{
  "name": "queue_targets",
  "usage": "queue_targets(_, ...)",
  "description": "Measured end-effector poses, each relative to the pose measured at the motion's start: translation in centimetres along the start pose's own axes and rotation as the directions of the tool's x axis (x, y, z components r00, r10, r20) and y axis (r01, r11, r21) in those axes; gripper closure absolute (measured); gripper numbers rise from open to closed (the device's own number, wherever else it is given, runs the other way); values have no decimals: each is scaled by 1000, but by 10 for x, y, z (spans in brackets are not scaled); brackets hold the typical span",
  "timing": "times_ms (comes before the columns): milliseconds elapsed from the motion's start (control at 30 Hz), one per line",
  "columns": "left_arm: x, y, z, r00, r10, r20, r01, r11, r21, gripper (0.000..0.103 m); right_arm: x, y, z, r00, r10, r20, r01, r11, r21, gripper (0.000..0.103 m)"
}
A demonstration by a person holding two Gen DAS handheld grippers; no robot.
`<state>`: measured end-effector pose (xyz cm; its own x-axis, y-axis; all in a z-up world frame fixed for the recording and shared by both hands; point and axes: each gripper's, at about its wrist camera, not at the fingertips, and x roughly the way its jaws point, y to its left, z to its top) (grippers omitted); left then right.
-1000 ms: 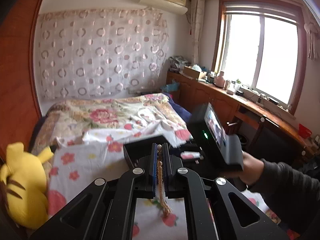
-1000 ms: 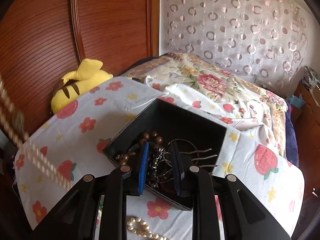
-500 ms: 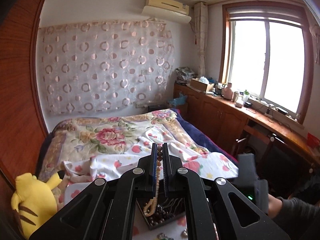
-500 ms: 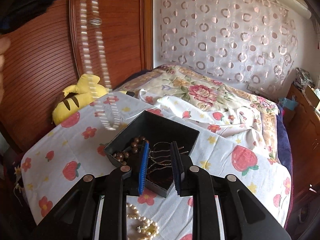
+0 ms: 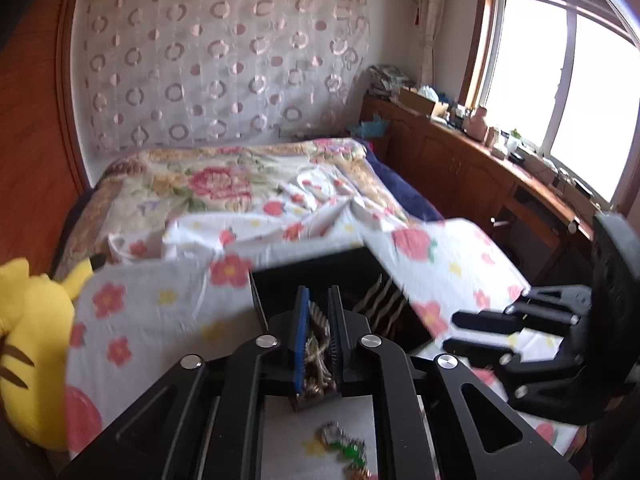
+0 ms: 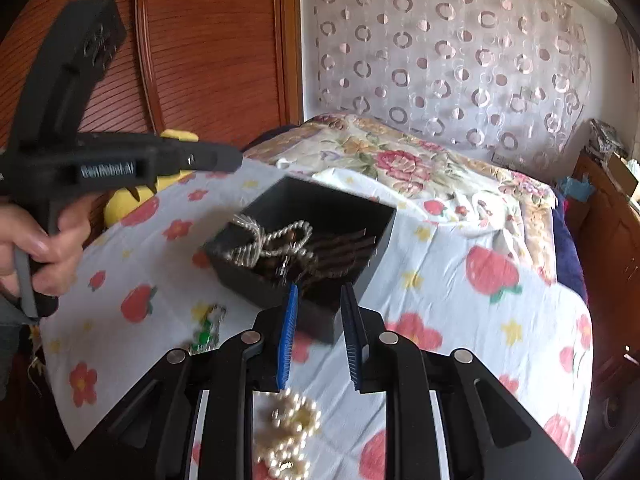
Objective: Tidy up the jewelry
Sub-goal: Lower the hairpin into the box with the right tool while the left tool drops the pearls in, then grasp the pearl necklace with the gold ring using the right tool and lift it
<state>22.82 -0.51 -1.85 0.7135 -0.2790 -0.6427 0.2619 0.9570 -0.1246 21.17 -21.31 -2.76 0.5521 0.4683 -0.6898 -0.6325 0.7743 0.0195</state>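
Note:
A black jewelry box (image 6: pixel 320 236) sits on the flowered cloth; it also shows in the left wrist view (image 5: pixel 320 276). A twisted pearl-bead necklace (image 6: pixel 264 240) lies in it, over dark beads and hair combs (image 6: pixel 340 248). My left gripper (image 5: pixel 318 304) is open a little, with the necklace (image 5: pixel 318 344) seen between its fingers in the box. In the right wrist view the left gripper (image 6: pixel 236 160) hangs above the box's left side. My right gripper (image 6: pixel 318 300) is open and empty at the box's near edge. A pearl string (image 6: pixel 292 432) lies below it. A green-stone piece (image 6: pixel 206 330) lies left.
A yellow plush toy (image 5: pixel 28 344) sits at the cloth's left edge by the wooden wardrobe (image 6: pixel 180 60). The bed with a floral quilt (image 5: pixel 224 184) lies behind. A wooden counter (image 5: pixel 500 160) runs under the window at the right.
My left gripper came down over the box and opened, and the twisted necklace that hung from it now lies in the box. My right gripper has opened wider and drawn back a little.

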Motion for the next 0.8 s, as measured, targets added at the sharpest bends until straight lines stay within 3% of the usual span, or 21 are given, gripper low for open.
queue_targets(100,1,-2,-20,1000,20,-14,-20,999,27,82,-3,3,-14,1000,3,-14,-3,1000,1,78)
queue_targets(367,-13,5,-68,999,-13,-36,12,1000,-16,75,-16,9,-56,999,19,-46,-18,1000,17,78)
queue_targets(600,-24,3,-105,999,-18,-48,16,999,-40,56,-16,18,-87,994,34,-104,-33,999,17,78)
queue_targets(800,-34,-5,-122,998,-34,-54,33,999,-32,55,-7,17,-93,991,35,-127,-29,999,43,64)
